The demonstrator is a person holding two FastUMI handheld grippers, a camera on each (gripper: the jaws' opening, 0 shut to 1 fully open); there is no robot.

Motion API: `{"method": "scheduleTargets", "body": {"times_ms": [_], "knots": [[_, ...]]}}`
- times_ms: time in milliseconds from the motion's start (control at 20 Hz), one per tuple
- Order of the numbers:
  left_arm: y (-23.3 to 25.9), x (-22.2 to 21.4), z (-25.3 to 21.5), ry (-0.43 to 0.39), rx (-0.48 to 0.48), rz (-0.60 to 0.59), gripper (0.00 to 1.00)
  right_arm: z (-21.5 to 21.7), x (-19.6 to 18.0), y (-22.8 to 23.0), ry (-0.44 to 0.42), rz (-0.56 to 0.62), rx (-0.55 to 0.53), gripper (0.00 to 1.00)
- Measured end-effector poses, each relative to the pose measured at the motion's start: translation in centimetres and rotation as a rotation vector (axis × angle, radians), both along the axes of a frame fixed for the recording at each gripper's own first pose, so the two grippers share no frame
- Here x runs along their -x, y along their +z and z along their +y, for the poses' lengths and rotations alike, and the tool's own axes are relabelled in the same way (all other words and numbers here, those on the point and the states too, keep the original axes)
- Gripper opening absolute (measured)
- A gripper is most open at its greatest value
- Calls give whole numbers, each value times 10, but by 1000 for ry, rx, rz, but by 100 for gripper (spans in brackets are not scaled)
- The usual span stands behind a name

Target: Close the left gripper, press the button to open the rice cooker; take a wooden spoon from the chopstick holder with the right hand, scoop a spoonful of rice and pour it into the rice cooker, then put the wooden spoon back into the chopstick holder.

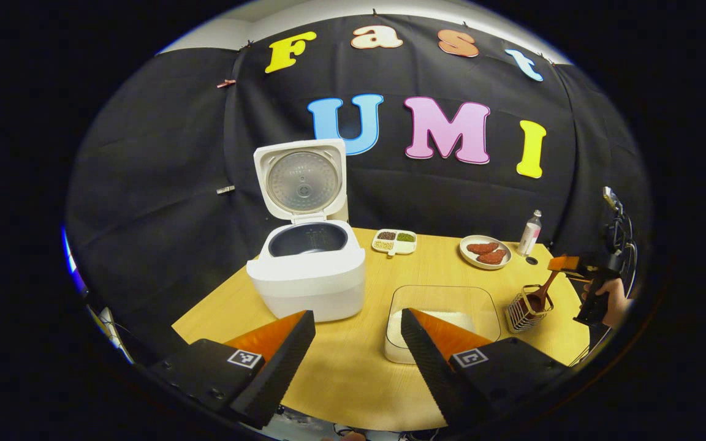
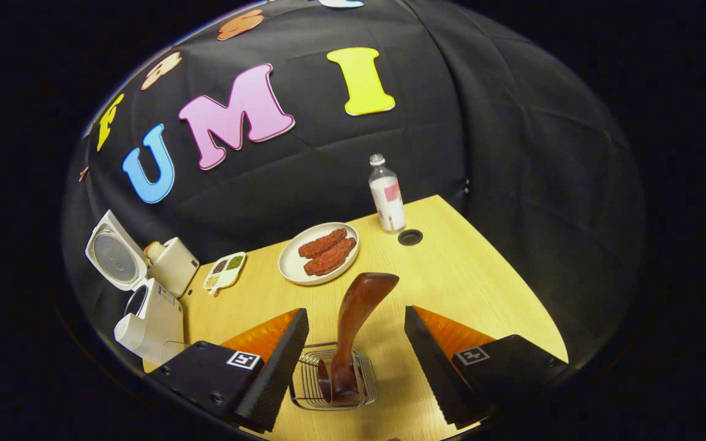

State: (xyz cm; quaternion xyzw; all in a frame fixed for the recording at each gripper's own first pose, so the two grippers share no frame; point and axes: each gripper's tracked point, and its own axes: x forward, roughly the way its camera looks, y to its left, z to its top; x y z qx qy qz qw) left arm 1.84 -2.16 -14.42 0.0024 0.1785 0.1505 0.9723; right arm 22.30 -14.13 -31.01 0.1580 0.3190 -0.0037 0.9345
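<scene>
Near the table's [image 1: 353, 373] right edge, we hold our right gripper [image 2: 356, 343] spread apart around the wooden spoon [image 2: 353, 324], untouched, standing in the chopstick holder [image 2: 333, 386]. Our left gripper [image 1: 358, 343] gapes empty before the open rice cooker [image 1: 307, 269] and rice container [image 1: 442, 318].

A light wooden table [image 1: 353, 373] carries a white rice cooker with its lid raised [image 1: 307, 269], a clear square container of rice [image 1: 439, 321], a wire chopstick holder [image 1: 527, 312], a small divided dish of grains [image 1: 394, 241], a white plate of reddish patties [image 1: 485, 252] and a small clear bottle [image 1: 530, 233].
</scene>
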Motion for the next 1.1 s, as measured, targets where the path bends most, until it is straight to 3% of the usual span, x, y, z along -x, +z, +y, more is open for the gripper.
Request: {"method": "scheduleTargets", "body": {"times_ms": [150, 250, 350, 400, 500, 750, 800, 900, 950, 1050, 1100], "knots": [[-2, -3, -12, 7, 26, 9, 97, 7, -13, -19, -1, 36, -77, 95], [-2, -4, -17, 9, 22, 11, 97, 13, -20, -25, 1, 50, -119, 85], [-6, -4, -22, 5, 14, 15, 97, 18, -24, -26, -3, 56, -147, 67], [-8, -4, -25, 1, 15, 17, 98, 20, -27, -27, -5, 54, -149, 45], [-13, -3, -30, -3, 26, 21, 97, 23, -24, -28, -1, 64, -153, 25], [-19, -2, -39, -36, 58, 19, 97, 30, -12, 2, 59, 18, -118, 14], [-18, -3, -35, -42, 53, 17, 97, 30, -12, 12, 64, -2, -108, 19], [-12, -4, -27, -59, 54, -2, 97, 29, -11, 32, 61, -34, -96, 19], [-10, -4, -21, -63, 52, -12, 97, 29, -11, 43, 58, -48, -87, 14], [-5, -8, -7, -63, 44, -27, 97, 32, -13, 66, 52, -80, -72, 19], [-4, -7, -1, -65, 40, -37, 97, 35, -13, 78, 46, -97, -74, 14]]}}
